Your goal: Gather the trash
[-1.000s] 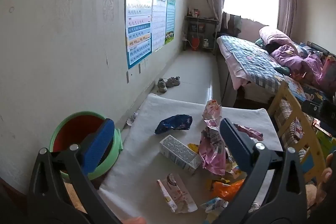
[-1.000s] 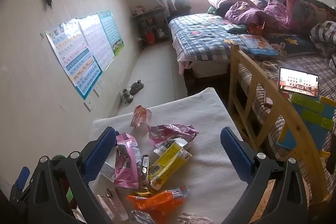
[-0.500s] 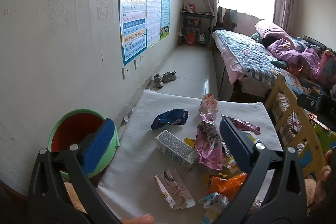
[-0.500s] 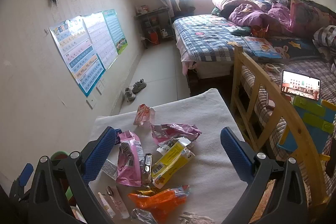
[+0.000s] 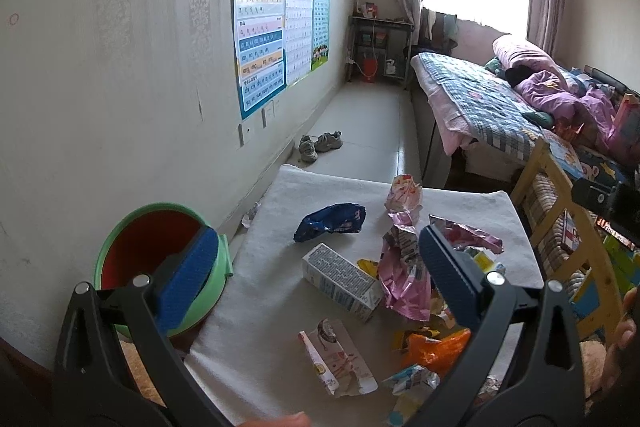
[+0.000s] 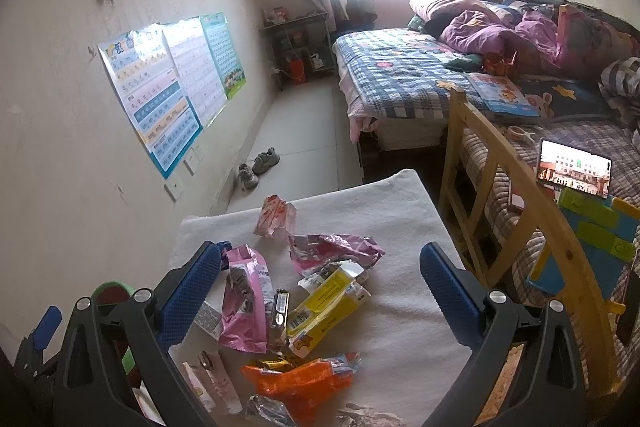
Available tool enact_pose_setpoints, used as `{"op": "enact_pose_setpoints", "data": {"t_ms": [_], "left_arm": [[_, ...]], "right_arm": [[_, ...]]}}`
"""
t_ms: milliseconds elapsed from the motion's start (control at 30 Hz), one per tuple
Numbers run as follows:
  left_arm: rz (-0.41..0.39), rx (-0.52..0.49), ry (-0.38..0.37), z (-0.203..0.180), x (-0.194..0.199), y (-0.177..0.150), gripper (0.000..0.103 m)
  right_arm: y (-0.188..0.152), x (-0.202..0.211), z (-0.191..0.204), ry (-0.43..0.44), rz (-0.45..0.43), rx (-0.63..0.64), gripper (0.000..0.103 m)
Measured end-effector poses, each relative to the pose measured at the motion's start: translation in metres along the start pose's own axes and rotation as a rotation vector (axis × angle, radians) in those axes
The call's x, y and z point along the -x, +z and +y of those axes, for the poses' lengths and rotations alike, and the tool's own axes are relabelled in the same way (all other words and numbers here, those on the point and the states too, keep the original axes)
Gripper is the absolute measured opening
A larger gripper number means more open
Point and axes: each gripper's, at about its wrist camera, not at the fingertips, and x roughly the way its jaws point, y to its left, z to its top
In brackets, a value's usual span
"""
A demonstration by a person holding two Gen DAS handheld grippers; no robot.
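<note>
Both tongs are inspected held above the near end of the desk (image 5: 280, 327), which is covered by a white cloth; the landmark used below is the grey carton (image 5: 340, 281) lying on its side near the middle of the litter. Far to the left of the carton, off the desk edge and against the wall, stands a green bin with a red inside (image 5: 148, 259), judged to be the receptacle. The left tongs (image 5: 316, 277) are released, jaws standing wide apart and grasping nothing. Just beyond the carton lies a crumpled blue wrapper (image 5: 330, 223); nearer the viewer than the carton lies a flattened white pouch (image 5: 340, 359). Touching the carton on its right is a pink foil bag (image 5: 402, 279), and beyond that a small pink-and-white wrapper (image 5: 404, 193). Further right of the carton are a yellow packet (image 6: 326, 301), a torn pink wrapper (image 6: 336, 251) and, nearest the viewer, an orange wrapper (image 6: 304, 381). The right tongs (image 6: 320, 293) are likewise released and empty, hanging over the yellow packet. Assessment: no item is gripped and all trash remains on the desk, so collection appears to be at its opening, the approach to a first piece. The next move calls for lowering one pair of tongs onto a single piece, closing on a raised fold, and carrying it left to the bin. Foil is thin and slippery; a shallow pinch may drop it.
</note>
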Motion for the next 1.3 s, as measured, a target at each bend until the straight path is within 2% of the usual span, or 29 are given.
{"op": "enact_pose_setpoints", "data": {"t_ms": [1300], "left_arm": [[0.013, -0.029, 0.02, -0.0031, -0.0055, -0.0038, 0.099]], "right_arm": [[-0.0043, -0.006, 0.0066, 0.01, 0.022, 0.027, 0.096]]}}
